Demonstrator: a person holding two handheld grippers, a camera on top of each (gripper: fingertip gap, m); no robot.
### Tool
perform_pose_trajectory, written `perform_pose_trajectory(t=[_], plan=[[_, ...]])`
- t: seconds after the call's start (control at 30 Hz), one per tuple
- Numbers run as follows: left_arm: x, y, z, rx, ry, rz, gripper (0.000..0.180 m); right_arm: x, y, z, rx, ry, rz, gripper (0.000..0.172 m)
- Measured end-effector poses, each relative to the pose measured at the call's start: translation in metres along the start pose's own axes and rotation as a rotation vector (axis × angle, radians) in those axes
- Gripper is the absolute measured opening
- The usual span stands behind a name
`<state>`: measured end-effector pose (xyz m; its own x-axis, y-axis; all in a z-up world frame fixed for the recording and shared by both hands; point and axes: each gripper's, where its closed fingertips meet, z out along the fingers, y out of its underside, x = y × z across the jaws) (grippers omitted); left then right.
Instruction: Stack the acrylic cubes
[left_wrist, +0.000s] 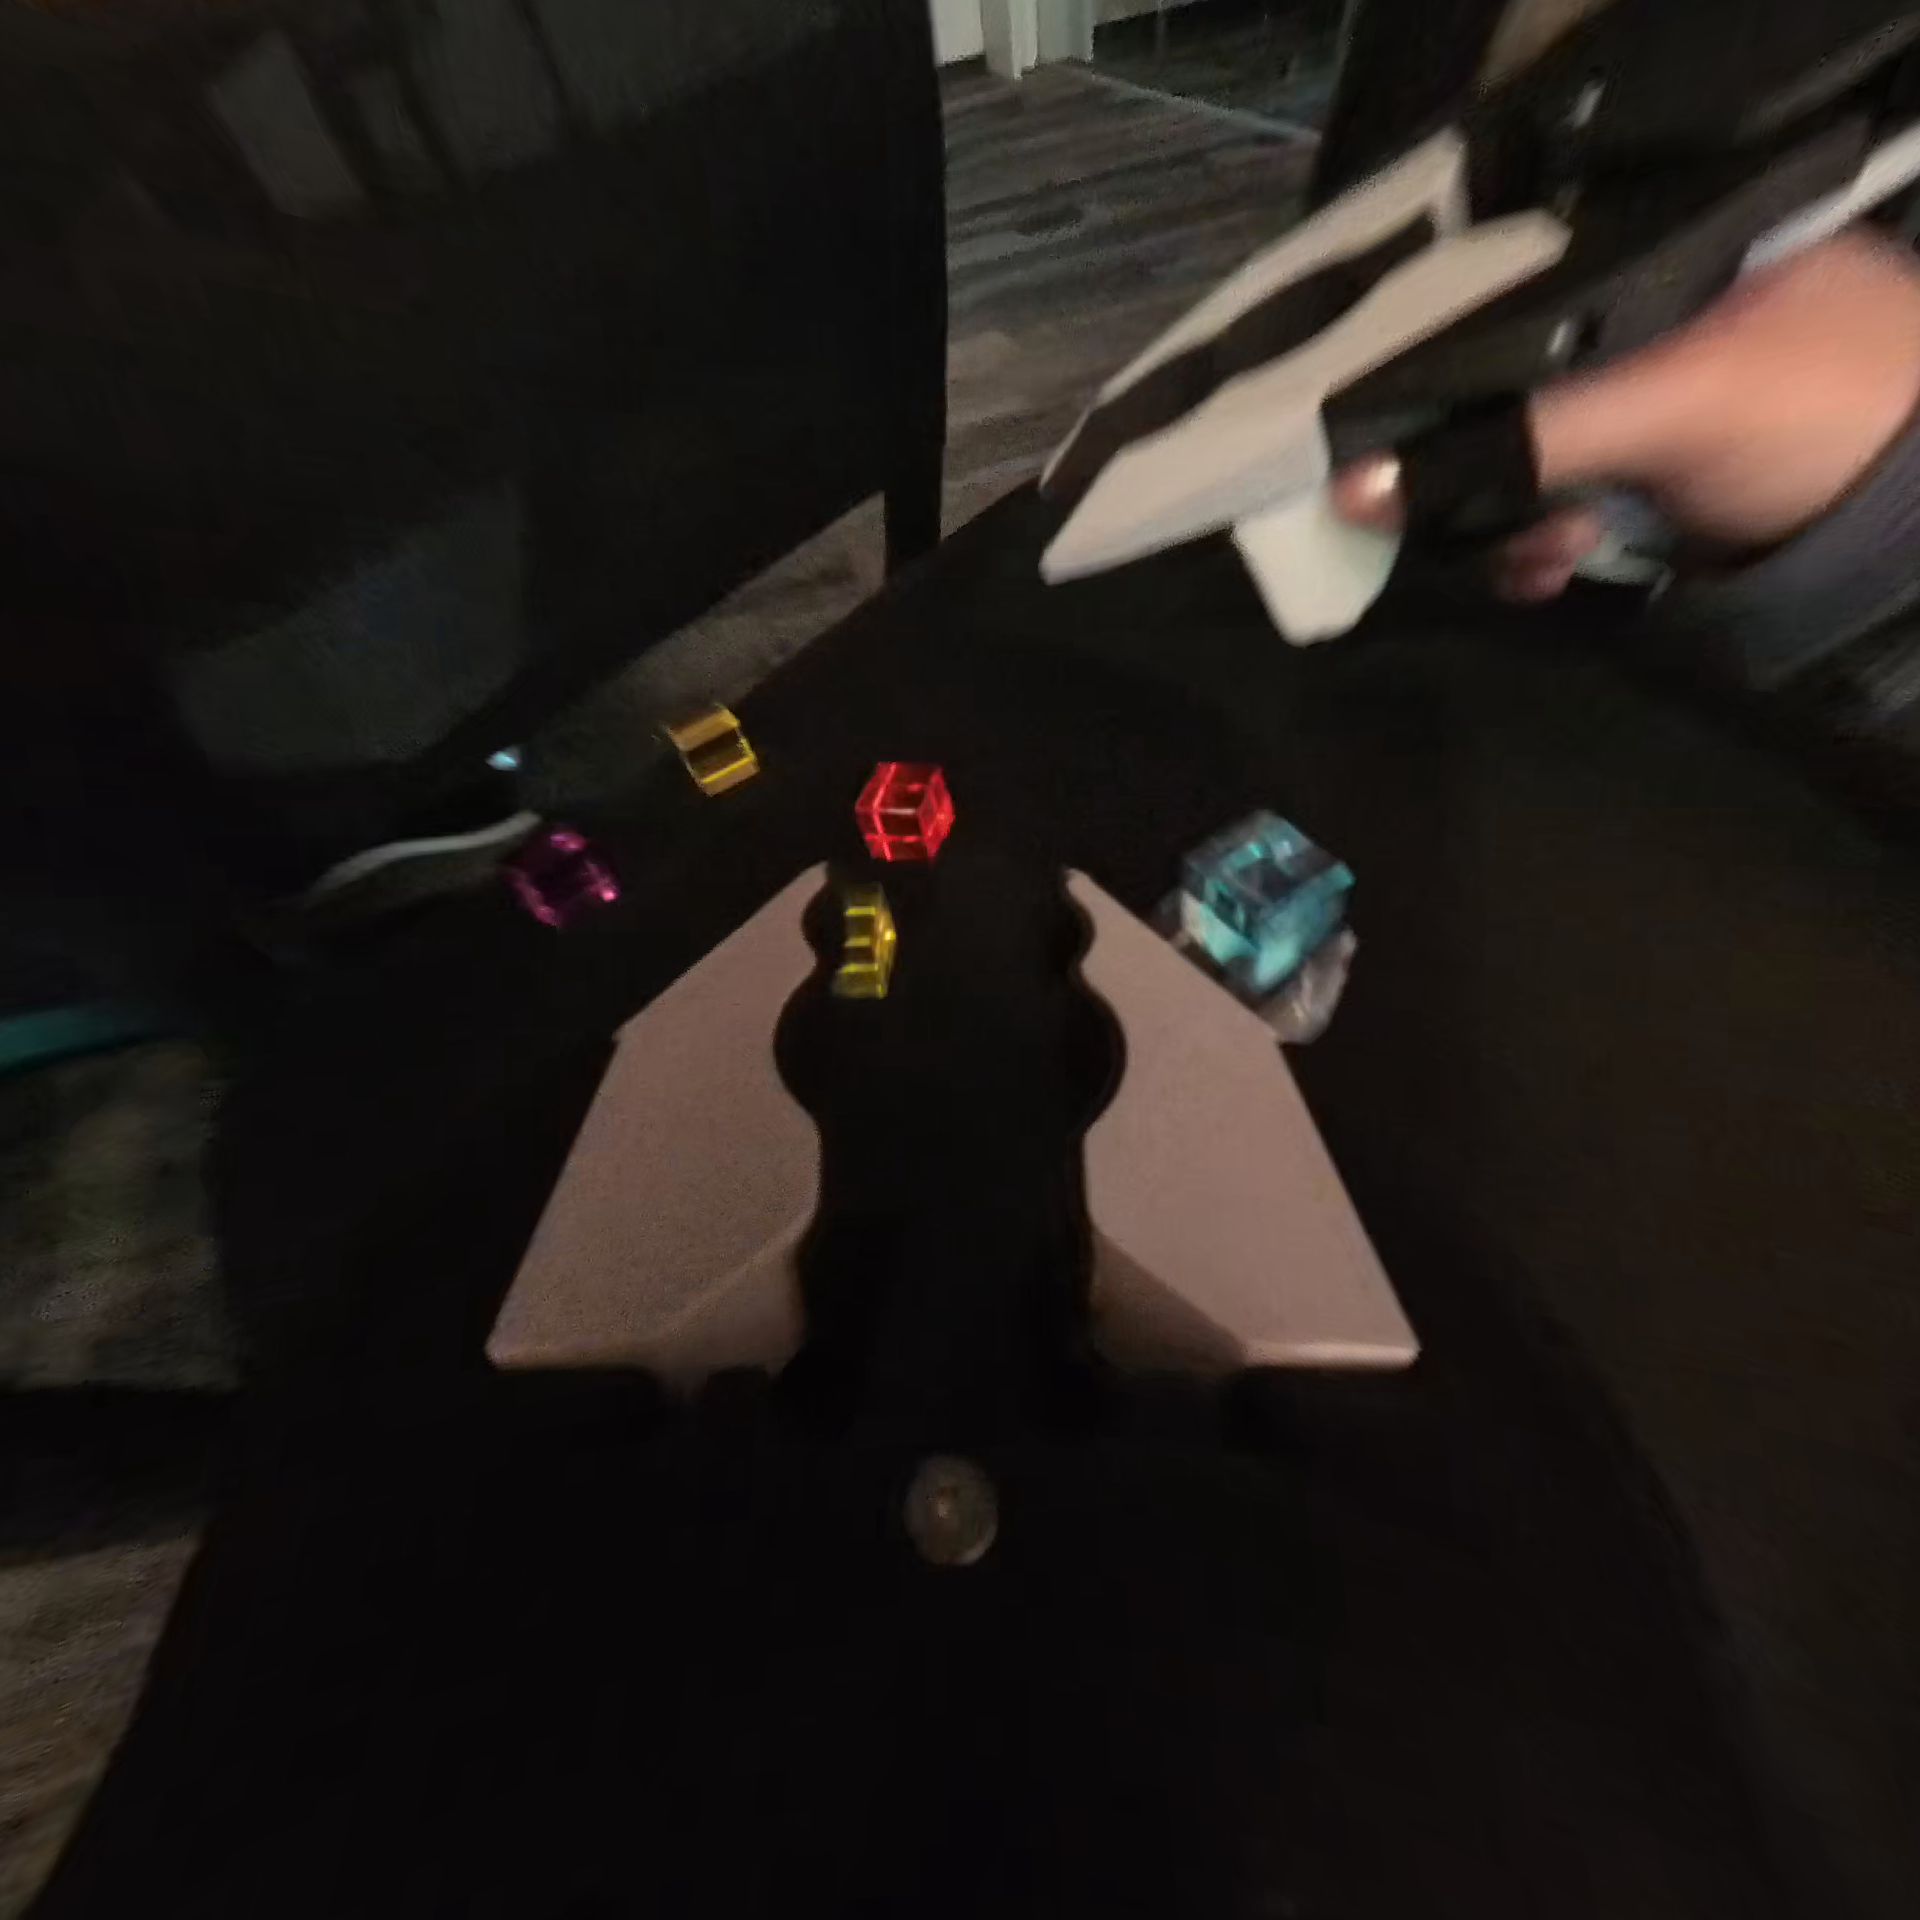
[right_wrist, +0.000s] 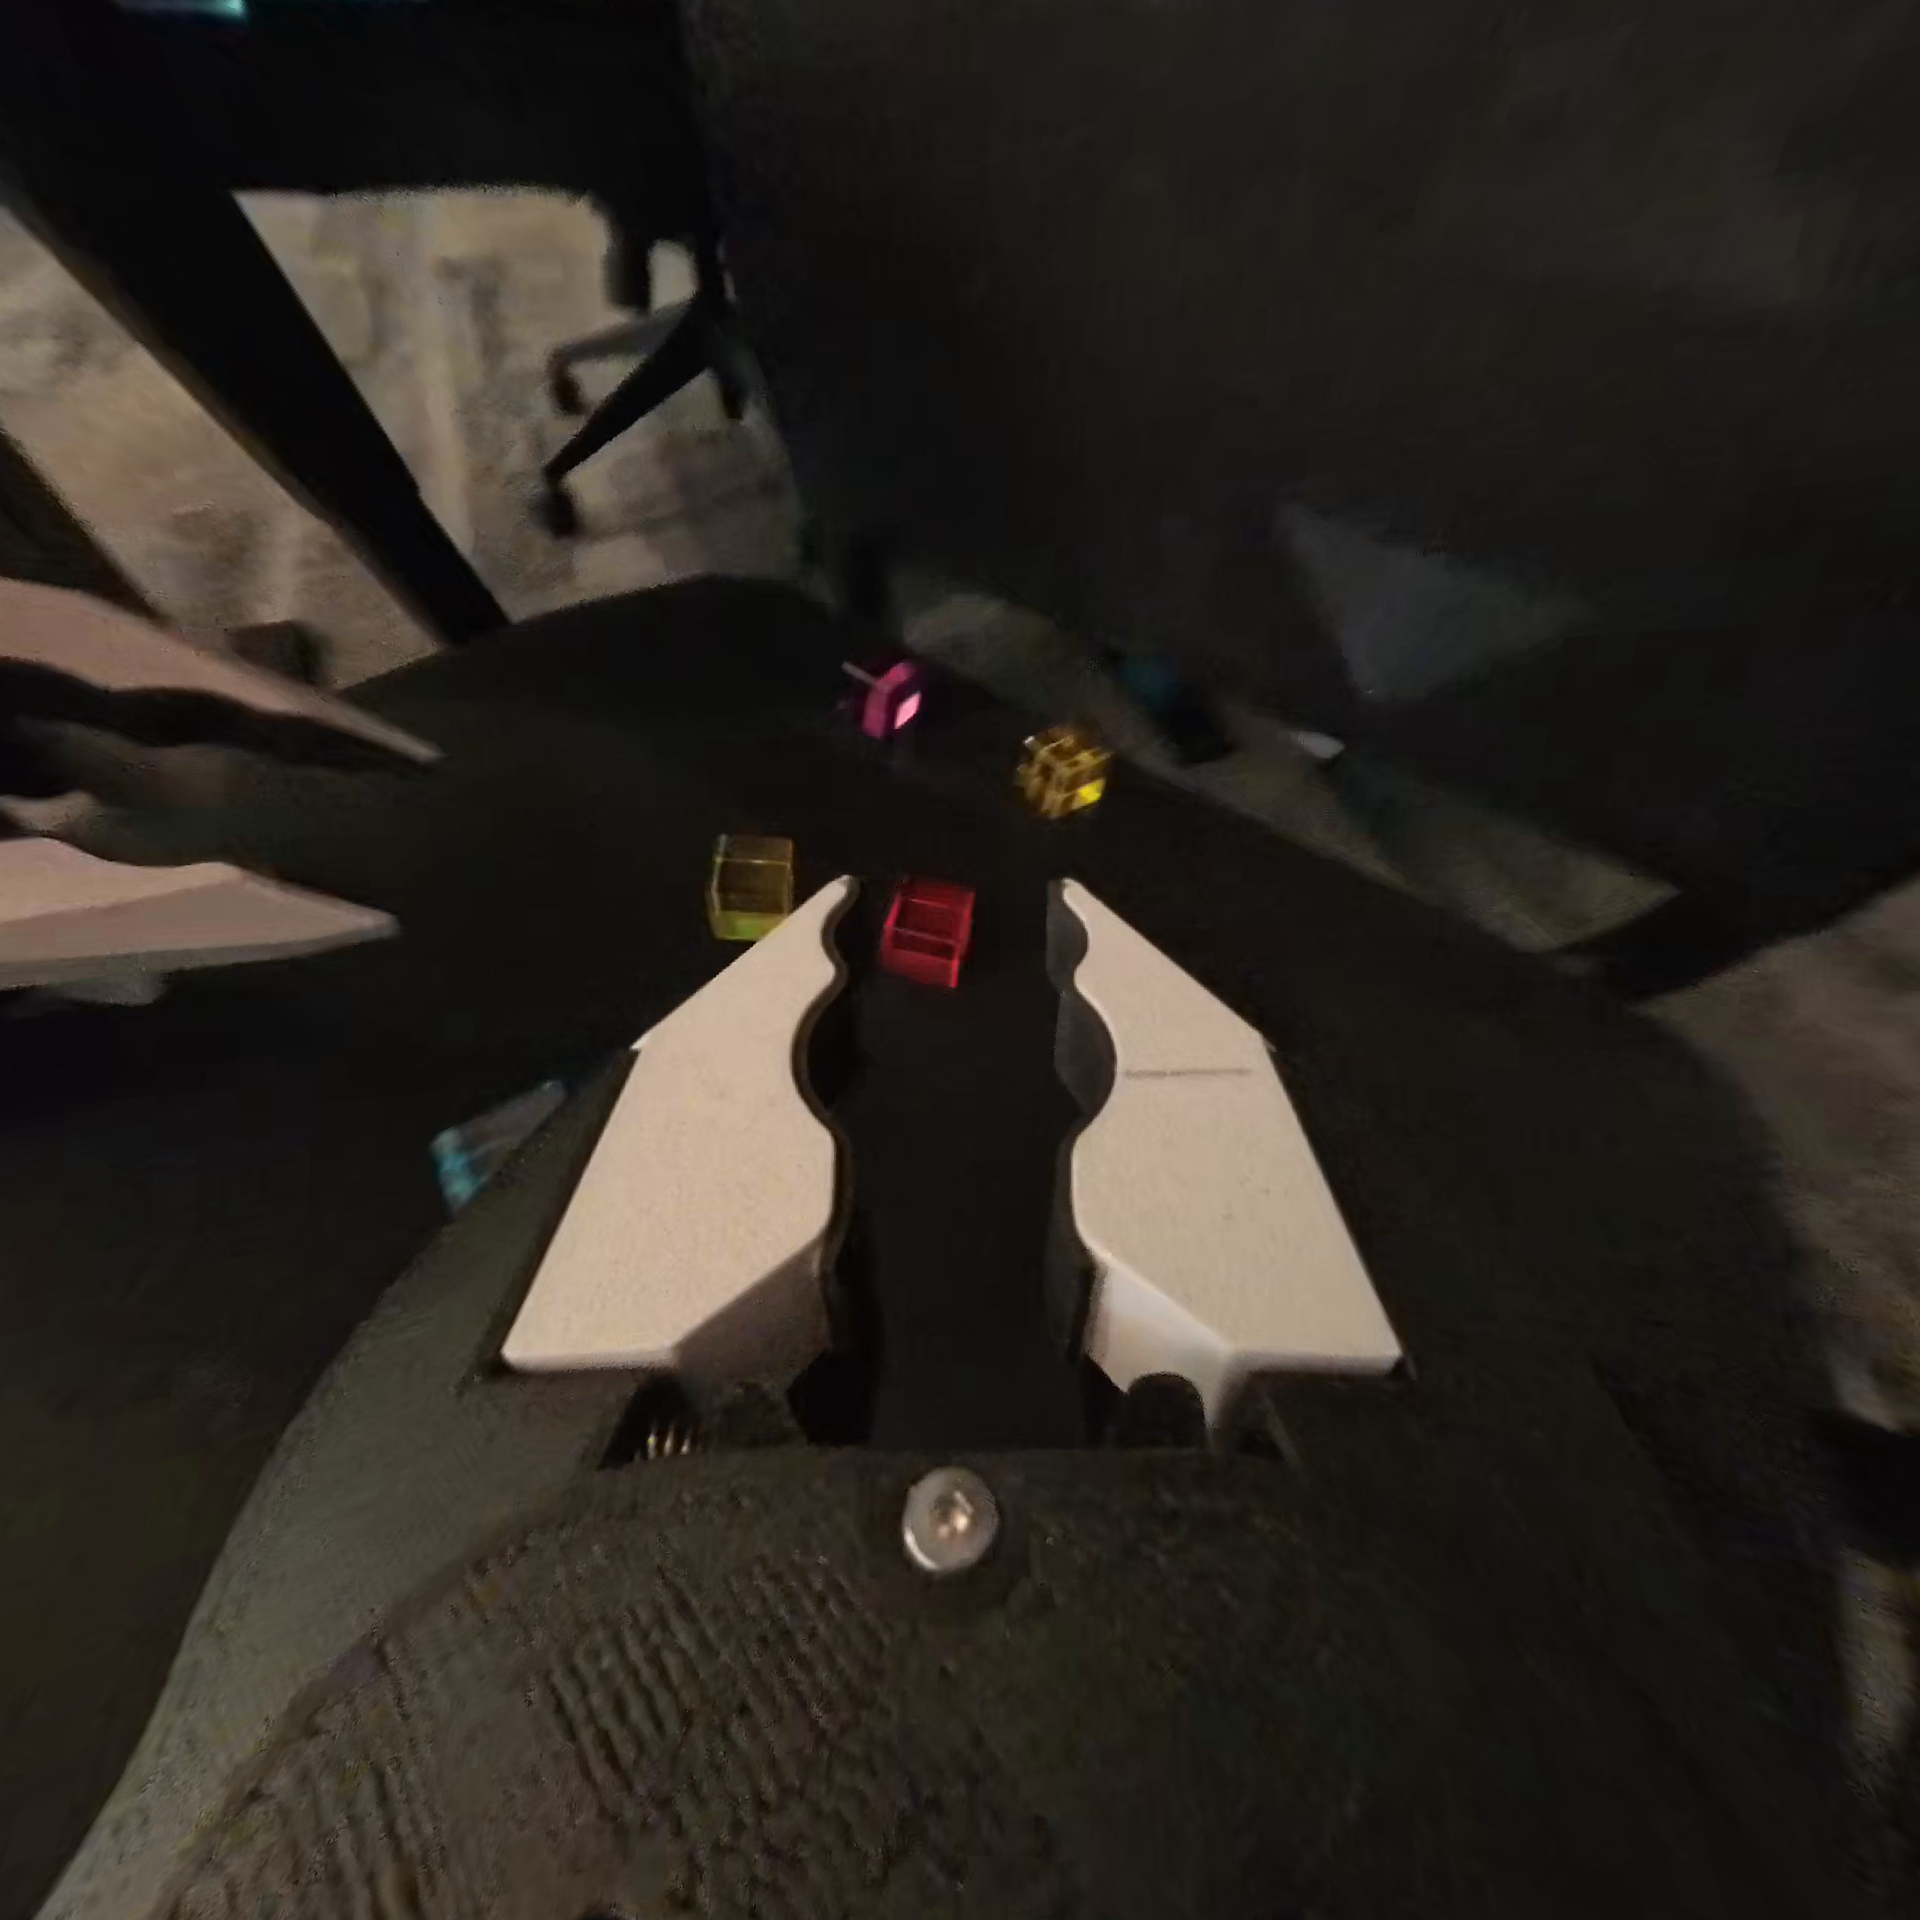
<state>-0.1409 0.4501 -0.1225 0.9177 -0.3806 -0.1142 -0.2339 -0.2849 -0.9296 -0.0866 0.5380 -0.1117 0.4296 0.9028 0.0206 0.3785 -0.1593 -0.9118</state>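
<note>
Edges: our cubes lie on a black table (left_wrist: 1455, 1039), its far rim close behind the amber cube (left_wrist: 712, 748) and magenta cube (left_wrist: 561, 876)
Left gripper (left_wrist: 945, 894): jaws parted, unclenched; yellow cube (left_wrist: 864, 940) beside our left finger
Right gripper (right_wrist: 951, 894): parted, red cube (right_wrist: 928, 932) between, untouched
Around: cyan cube (left_wrist: 1268, 894) rightward, well apart

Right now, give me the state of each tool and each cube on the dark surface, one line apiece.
Left tool: open, holding nothing, yellow cube by its left finger.
Right tool: open, holding nothing, red cube between its tips with gaps on both sides.
Yellow cube: on the surface.
Red cube: on the surface.
Amber cube: on the surface, apart.
Magenta cube: on the surface, apart.
Blue cube: atop a clear piece.
</note>
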Motion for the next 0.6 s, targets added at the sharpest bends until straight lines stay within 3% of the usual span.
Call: perform_pose_trajectory(t=[0.1,0.17,0.3,0.5,0.6], plan=[[-0.011,0.011,0.043,-0.089,0.102,-0.149,0.057,-0.002,0.019,0.044,-0.082,-0.123,0.106,0.043],[-0.016,0.027,0.057,-0.186,0.109,-0.108,0.058,-0.006,0.033,0.059,-0.101,-0.146,0.110,0.048],[-0.038,0.024,0.063,-0.214,-0.049,0.127,0.063,-0.011,0.037,0.072,-0.134,-0.129,0.079,0.054],[-0.039,0.053,0.072,-0.330,-0.033,0.054,0.066,-0.014,0.059,0.084,-0.219,-0.082,0.045,0.049],[-0.038,0.045,0.070,-0.280,-0.010,0.010,0.057,-0.006,0.057,0.085,-0.205,-0.025,0.027,0.040]])
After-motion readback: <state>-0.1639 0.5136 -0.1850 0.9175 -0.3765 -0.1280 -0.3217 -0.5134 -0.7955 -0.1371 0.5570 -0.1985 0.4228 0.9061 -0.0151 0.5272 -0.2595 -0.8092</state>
